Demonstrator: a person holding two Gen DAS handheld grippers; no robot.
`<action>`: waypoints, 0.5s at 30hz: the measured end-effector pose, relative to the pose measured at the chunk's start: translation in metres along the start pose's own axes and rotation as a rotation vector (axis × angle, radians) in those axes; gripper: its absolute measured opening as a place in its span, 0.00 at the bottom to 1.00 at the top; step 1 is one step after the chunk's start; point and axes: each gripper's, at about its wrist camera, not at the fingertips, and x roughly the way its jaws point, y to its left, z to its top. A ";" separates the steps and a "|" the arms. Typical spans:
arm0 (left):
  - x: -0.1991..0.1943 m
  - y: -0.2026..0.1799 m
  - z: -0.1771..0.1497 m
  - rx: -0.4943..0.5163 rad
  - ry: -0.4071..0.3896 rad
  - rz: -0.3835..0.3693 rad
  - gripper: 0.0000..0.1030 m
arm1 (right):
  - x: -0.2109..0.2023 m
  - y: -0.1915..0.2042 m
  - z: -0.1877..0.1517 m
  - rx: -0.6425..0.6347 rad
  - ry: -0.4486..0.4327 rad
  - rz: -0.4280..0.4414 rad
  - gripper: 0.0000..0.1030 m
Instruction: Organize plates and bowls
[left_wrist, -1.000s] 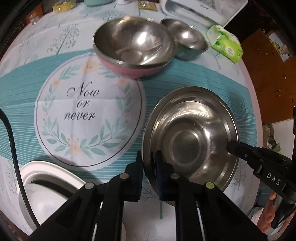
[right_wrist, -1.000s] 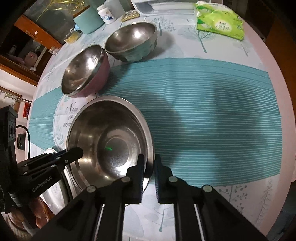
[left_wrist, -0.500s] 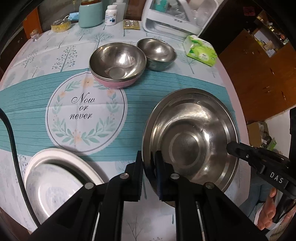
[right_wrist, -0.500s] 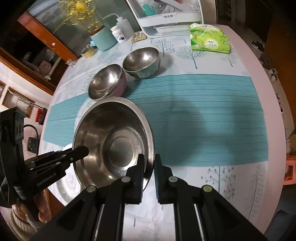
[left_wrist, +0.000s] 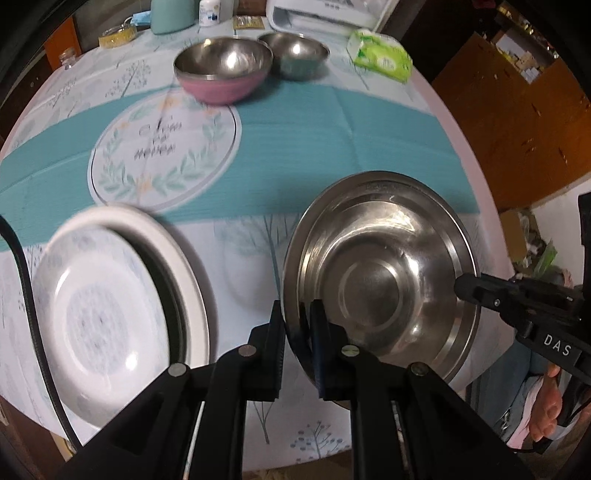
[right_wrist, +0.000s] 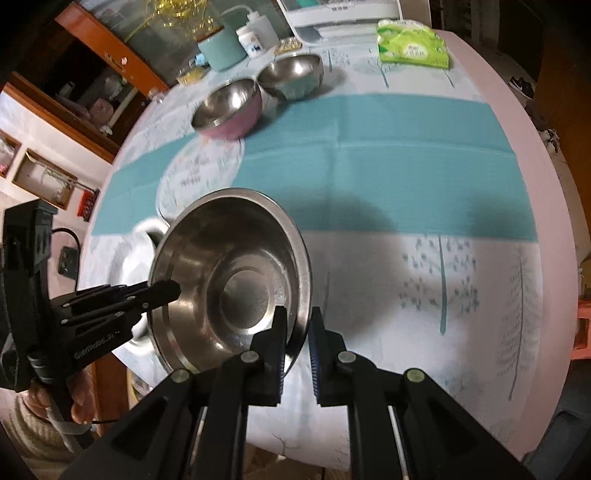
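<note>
The right gripper (left_wrist: 466, 290) has white letters on it that say "DAS". The words on the tablecloth (left_wrist: 332, 129) are too blurry to read.

Both tongs were matte black plastic. The left gripper (left_wrist: 297, 325) had two angular arms, each with round brass-toned screws, ending in ribbed pads; a black cable (left_wrist: 26, 291) ran beside it. The right gripper (right_wrist: 297, 326) matched, its right pad (right_wrist: 313, 341) edged blue. White lettering marked each body, "DAS" (left_wrist: 557, 345) on the right one. Behind it showed a pale blue sleeve (left_wrist: 522, 373).
</note>
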 end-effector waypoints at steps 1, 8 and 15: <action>0.004 -0.001 -0.006 0.004 0.007 0.011 0.11 | 0.004 0.000 -0.005 -0.004 0.010 -0.010 0.11; 0.020 0.003 -0.027 -0.019 0.054 0.009 0.11 | 0.022 0.000 -0.028 -0.006 0.059 -0.028 0.11; 0.025 0.007 -0.034 -0.027 0.062 0.019 0.12 | 0.028 0.003 -0.030 -0.022 0.069 -0.040 0.11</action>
